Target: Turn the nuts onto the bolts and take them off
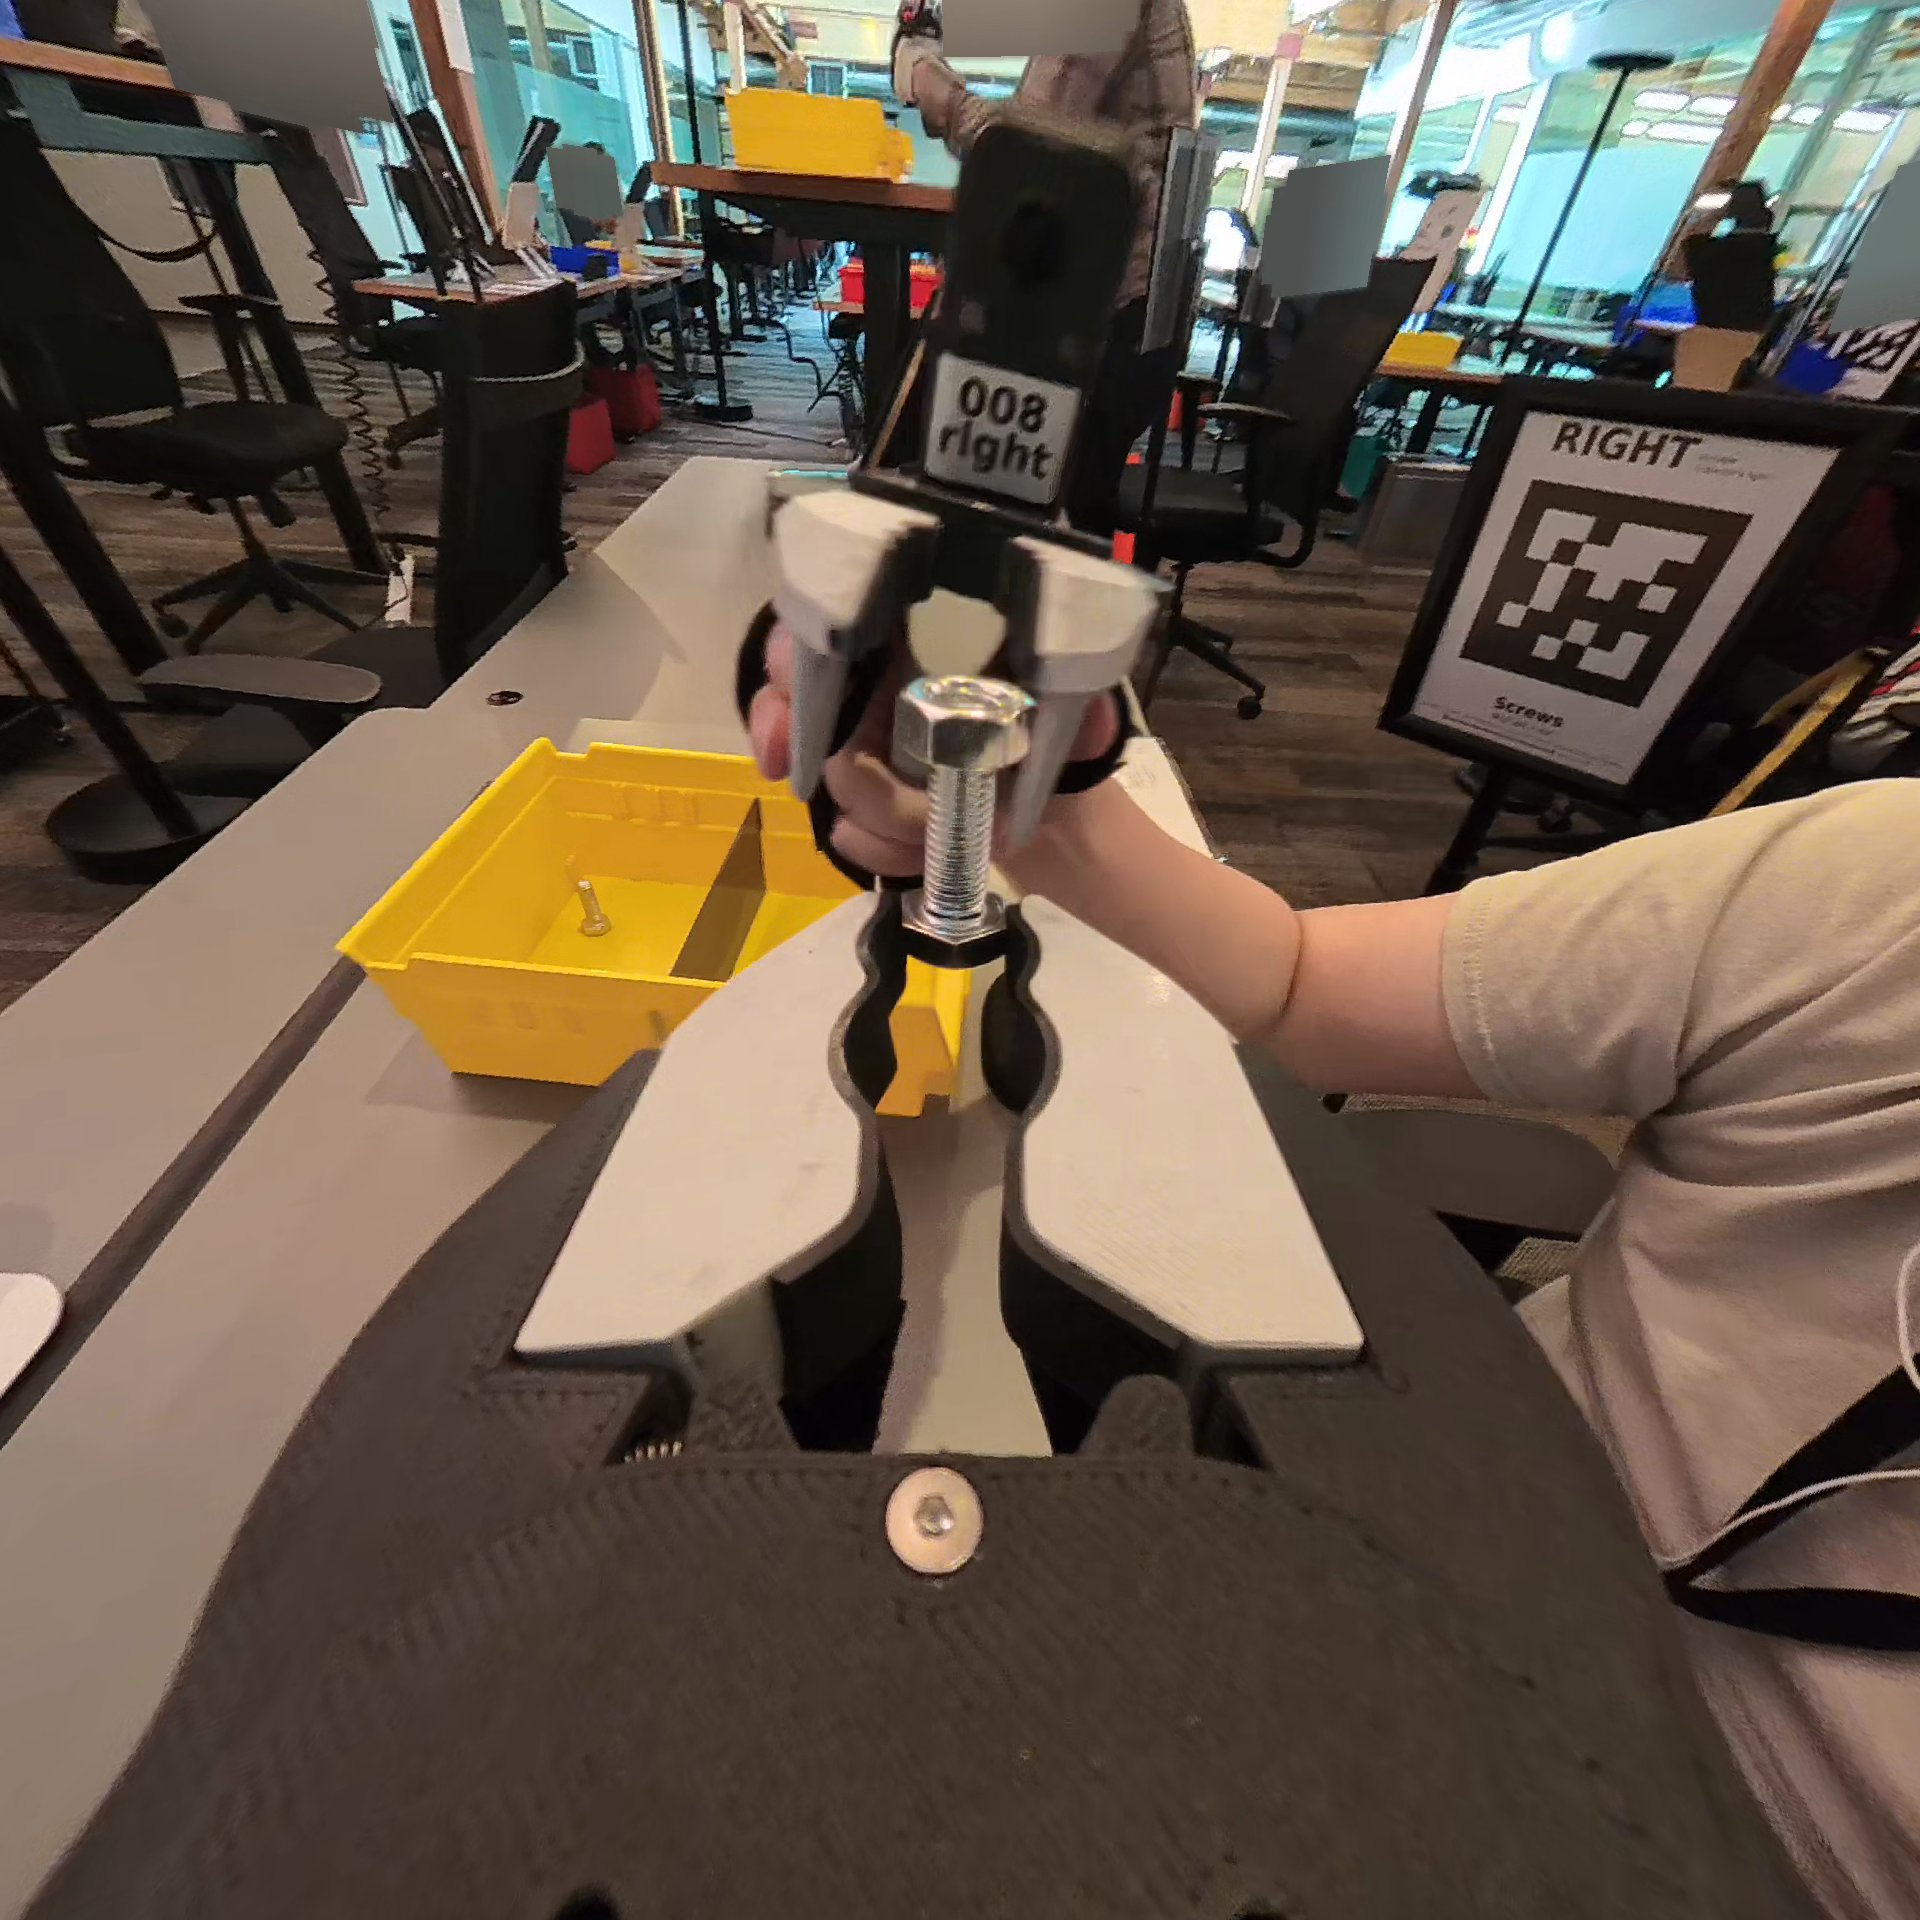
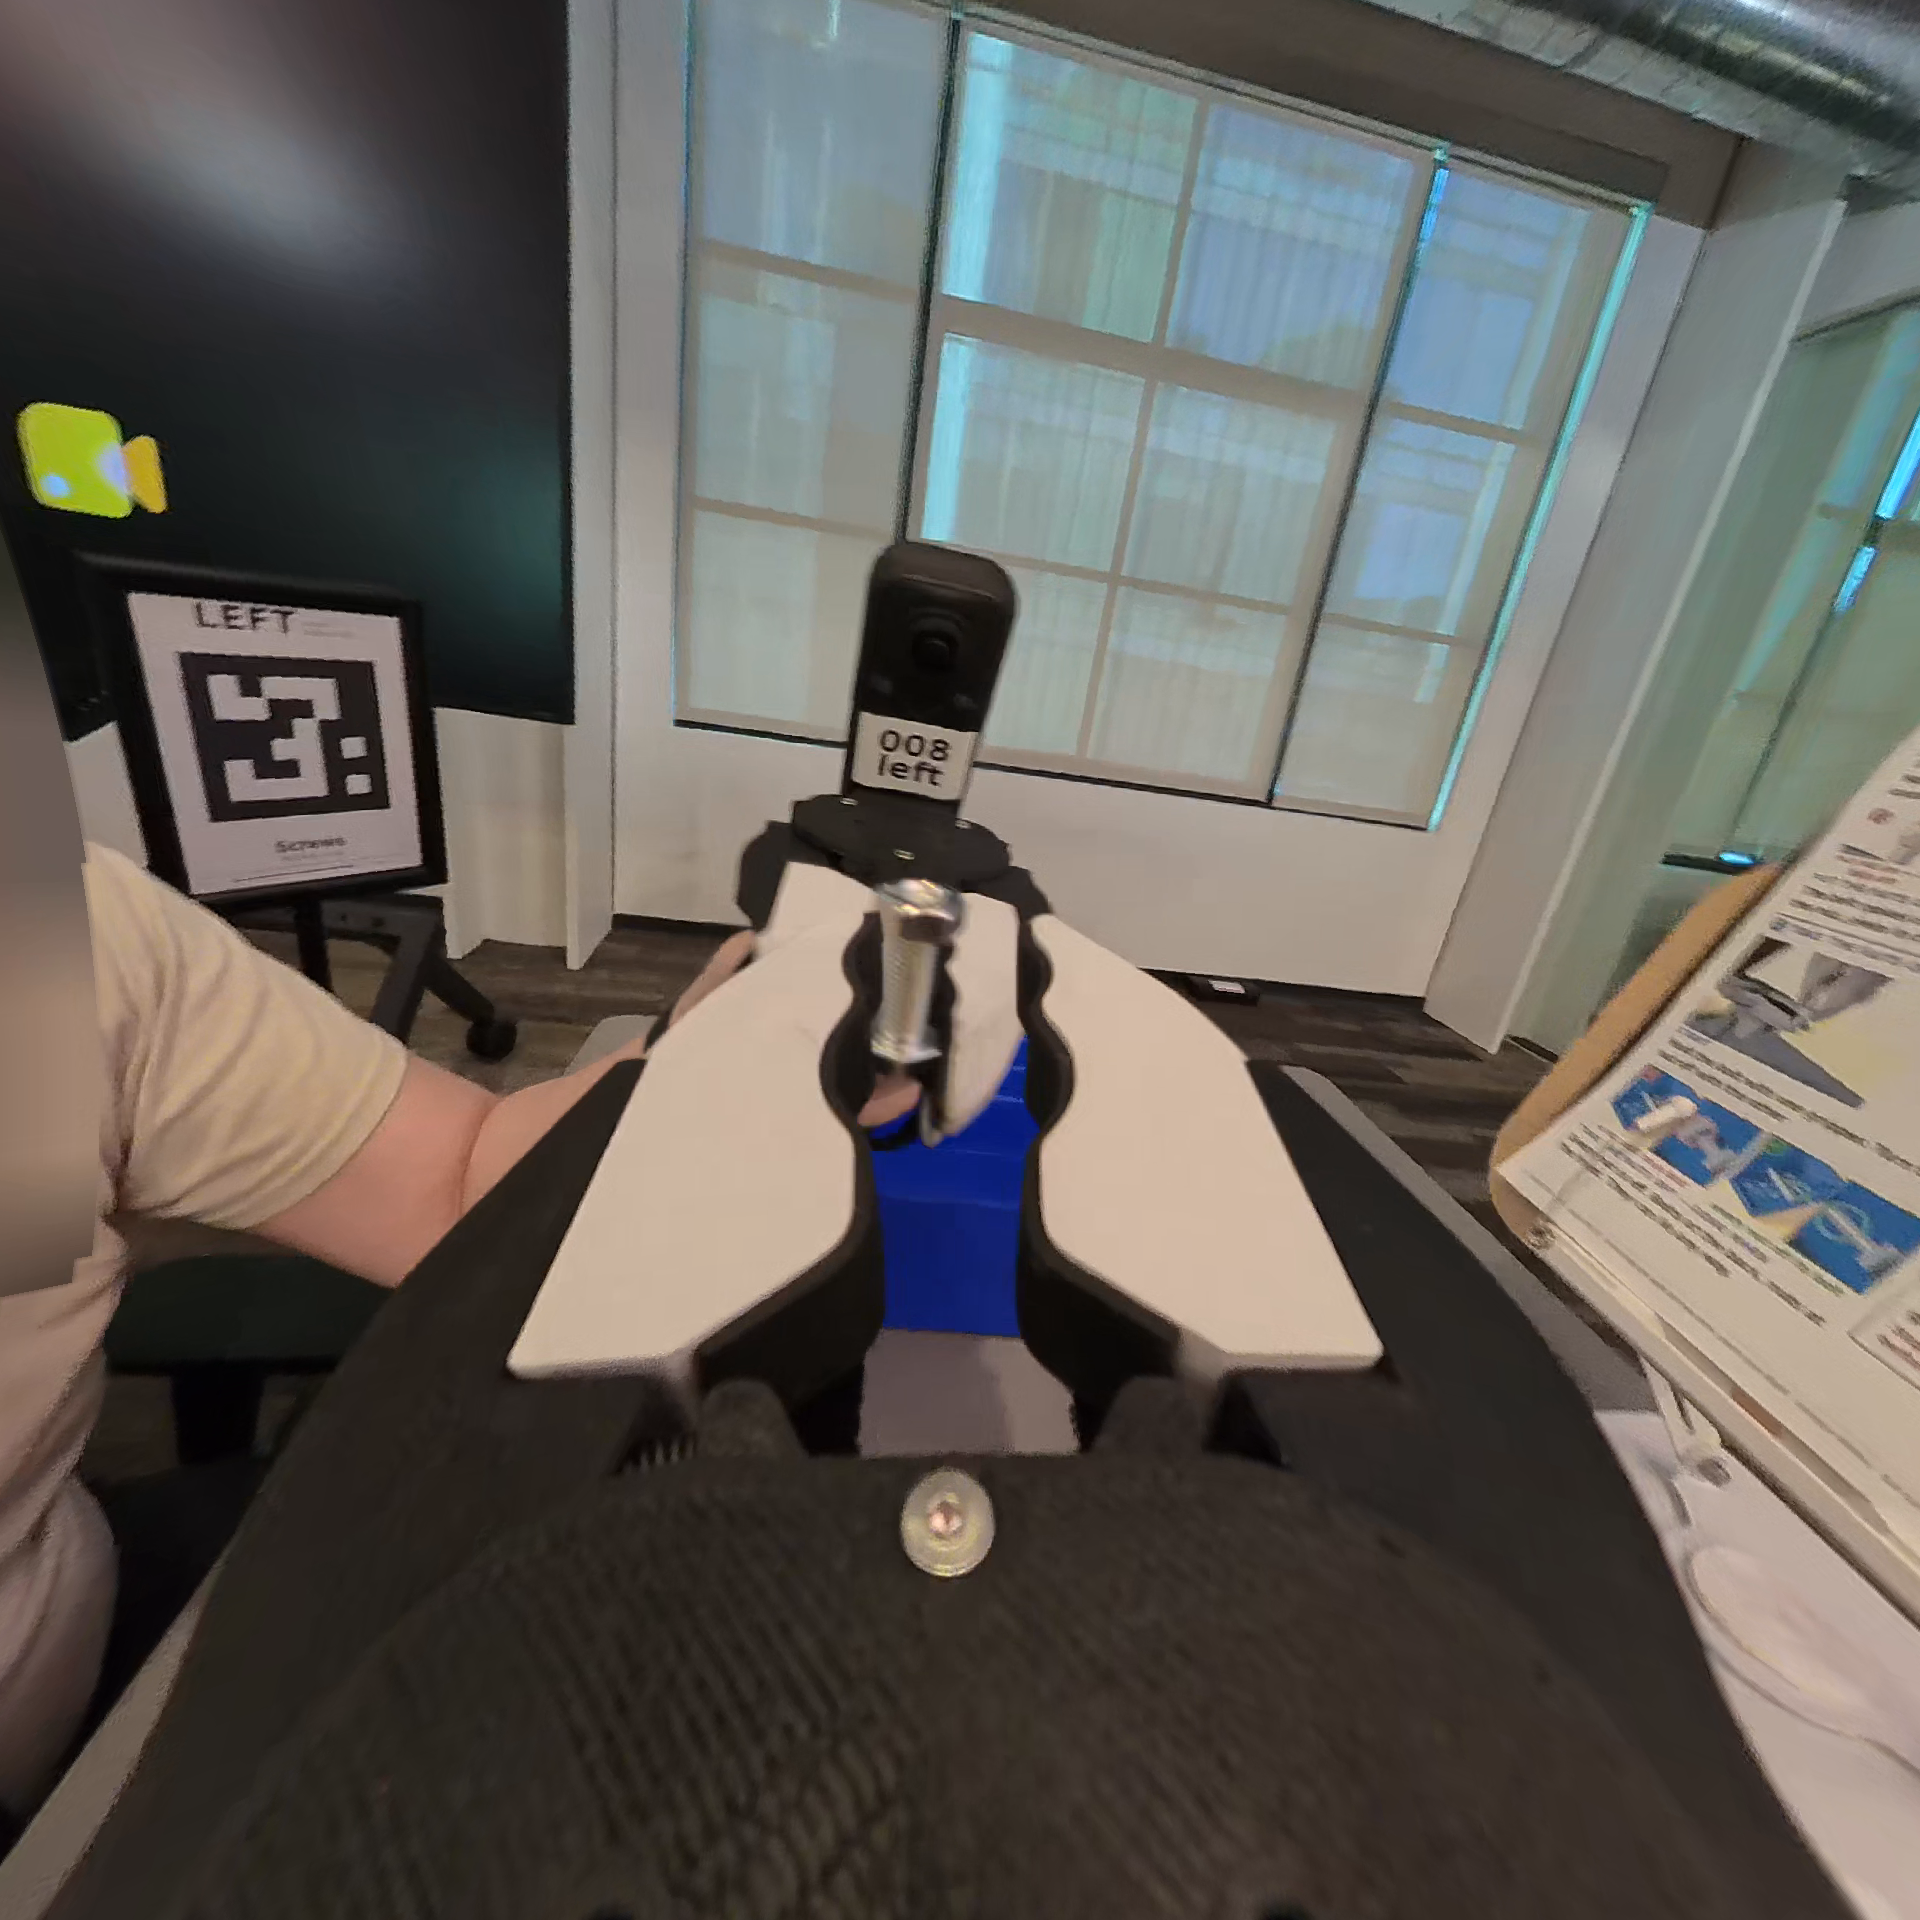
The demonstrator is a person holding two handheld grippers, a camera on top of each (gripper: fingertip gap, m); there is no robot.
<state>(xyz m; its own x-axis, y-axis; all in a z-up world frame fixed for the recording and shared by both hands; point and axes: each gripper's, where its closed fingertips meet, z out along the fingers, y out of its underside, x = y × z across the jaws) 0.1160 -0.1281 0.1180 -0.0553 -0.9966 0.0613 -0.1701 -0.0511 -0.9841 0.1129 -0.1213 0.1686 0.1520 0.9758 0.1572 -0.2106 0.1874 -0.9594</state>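
A silver bolt (image 1: 958, 821) hangs in the air between my two grippers, above the grey table (image 1: 208, 1143). In the left wrist view my left gripper (image 1: 951, 935) is shut on a silver nut (image 1: 951, 920) at the end of the bolt's thread. My right gripper (image 1: 961, 748) faces it, tips down, shut on the bolt's hexagonal head. In the right wrist view the bolt (image 2: 906, 977) stands between my right gripper's (image 2: 940, 966) tips, with the left gripper (image 2: 914, 914) behind it. The nut is hard to make out there.
A yellow bin (image 1: 499, 966) stands on the table left of the grippers, with one small bolt (image 1: 590, 914) inside. A blue bin (image 2: 945, 1226) lies below the right gripper. An open binder (image 2: 1714, 1143) with pictured sheets leans at the right. Framed marker signs (image 1: 1621, 603) stand at either side. There is about 5 centimetres between the tips of the two grippers.
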